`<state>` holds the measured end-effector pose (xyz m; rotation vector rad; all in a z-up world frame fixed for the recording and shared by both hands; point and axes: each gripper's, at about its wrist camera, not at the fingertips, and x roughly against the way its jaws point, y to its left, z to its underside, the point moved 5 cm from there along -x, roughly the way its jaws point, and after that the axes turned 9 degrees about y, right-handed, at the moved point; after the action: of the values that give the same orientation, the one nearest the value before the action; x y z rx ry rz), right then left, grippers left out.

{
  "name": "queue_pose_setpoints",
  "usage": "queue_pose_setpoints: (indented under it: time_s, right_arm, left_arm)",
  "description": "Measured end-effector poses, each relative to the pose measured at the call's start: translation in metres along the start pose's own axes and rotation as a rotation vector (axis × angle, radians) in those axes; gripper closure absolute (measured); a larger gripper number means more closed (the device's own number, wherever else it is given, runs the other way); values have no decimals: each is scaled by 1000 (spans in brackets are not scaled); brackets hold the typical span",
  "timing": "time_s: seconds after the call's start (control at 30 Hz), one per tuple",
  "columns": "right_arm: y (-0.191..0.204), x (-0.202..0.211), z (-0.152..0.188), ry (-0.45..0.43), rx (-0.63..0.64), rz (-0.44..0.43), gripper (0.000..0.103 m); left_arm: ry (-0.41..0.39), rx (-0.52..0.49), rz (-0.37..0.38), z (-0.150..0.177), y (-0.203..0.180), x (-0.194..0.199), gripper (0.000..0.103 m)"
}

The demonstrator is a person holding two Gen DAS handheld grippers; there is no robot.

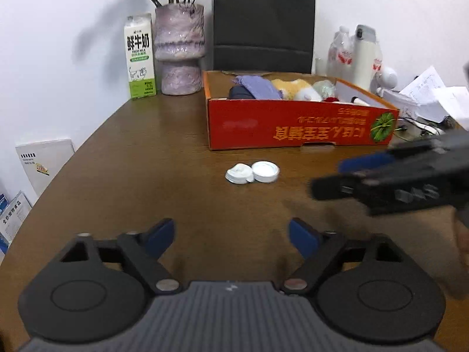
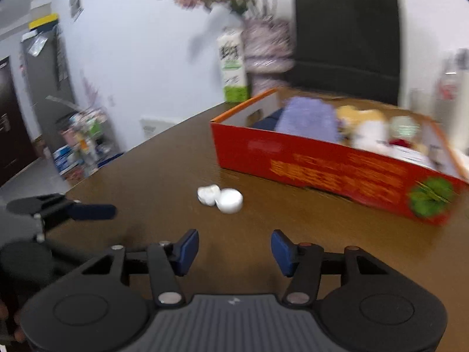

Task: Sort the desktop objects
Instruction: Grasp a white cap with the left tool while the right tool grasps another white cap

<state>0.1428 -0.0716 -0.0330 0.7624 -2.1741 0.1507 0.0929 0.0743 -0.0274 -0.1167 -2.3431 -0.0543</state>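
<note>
A small white open case (image 1: 252, 172) lies on the brown table (image 1: 146, 158), a little in front of the red cardboard box (image 1: 293, 123). The box holds a purple cloth (image 1: 259, 86), a yellow-and-white plush (image 1: 296, 89) and other small items. My left gripper (image 1: 231, 234) is open and empty, low over the table, short of the case. My right gripper (image 2: 234, 249) is open and empty, also short of the case (image 2: 220, 196); it shows in the left wrist view (image 1: 395, 182) at the right. The right wrist view is blurred; the box (image 2: 337, 170) sits right of centre.
At the back stand a milk carton (image 1: 140, 57), a purple vase with flowers (image 1: 179, 50), a black paper bag (image 1: 263, 23), a white flask (image 1: 365, 55) and loose papers (image 1: 431, 96). Cables (image 1: 416, 126) lie right of the box. The table's left edge curves away (image 1: 58, 176).
</note>
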Motion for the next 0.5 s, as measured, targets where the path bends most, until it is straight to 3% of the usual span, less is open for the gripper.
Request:
queue_pose_setpoints:
  time_s: [0.13,0.3,0.5]
  right_arm:
    - [2,-37,-25,43,54,-2,53]
    - [5,-47,-31,45,108,-8,75]
    - [-20,-30,-28,-1,58,58,77]
  left_arm:
    - [21,35,8,-13,7,-20,30]
    - [26,28,1,-24,8,-34,30]
    - [36,50,-5,-41,5,-52,30]
